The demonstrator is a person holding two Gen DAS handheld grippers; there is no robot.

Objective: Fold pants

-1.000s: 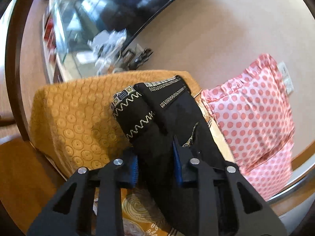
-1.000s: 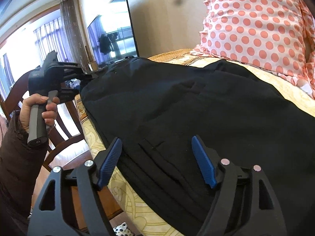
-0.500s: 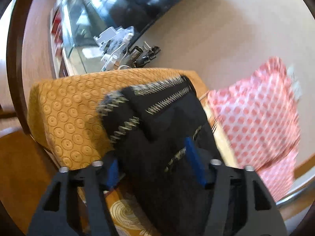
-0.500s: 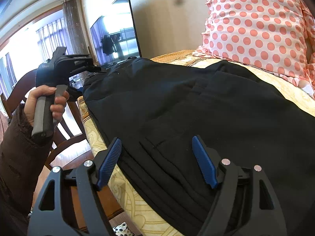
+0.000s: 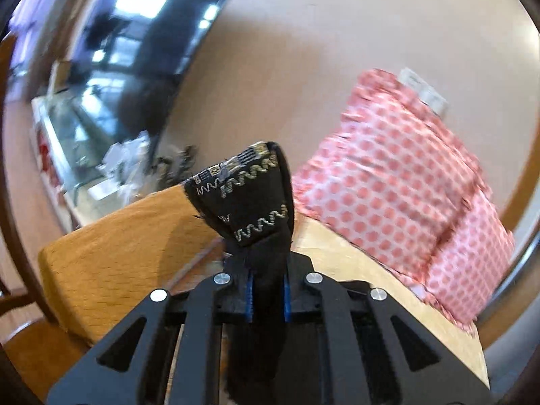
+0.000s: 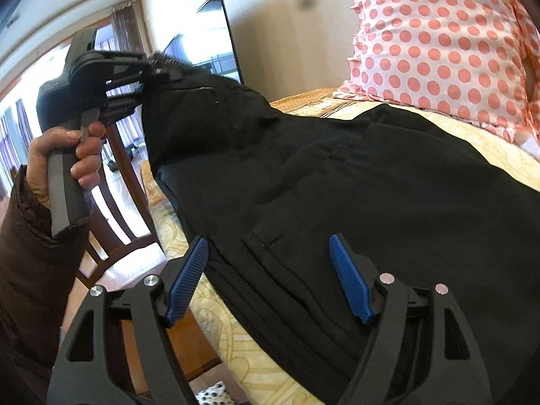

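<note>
Black pants (image 6: 354, 175) lie spread across the bed. My left gripper (image 5: 267, 295) is shut on the pants' leg ends (image 5: 251, 199), black cloth with pale zigzag stitching, and holds them lifted above the bed. In the right wrist view the left gripper (image 6: 158, 67) is up at the left, pinching the raised cloth. My right gripper (image 6: 270, 276) is open, its blue pads (image 6: 349, 281) either side of the pants' folded waist part near the bed edge, holding nothing.
A pink polka-dot pillow (image 6: 438, 40) leans on the wall at the bed's head. An orange cushion (image 5: 121, 253) lies below the lifted cloth. A dark TV (image 6: 216, 33) and a wooden chair (image 6: 118, 202) stand left of the bed.
The left gripper opened briefly, then closed on the leg ends and raised them off the bed. The right gripper stayed open and nearly still.
</note>
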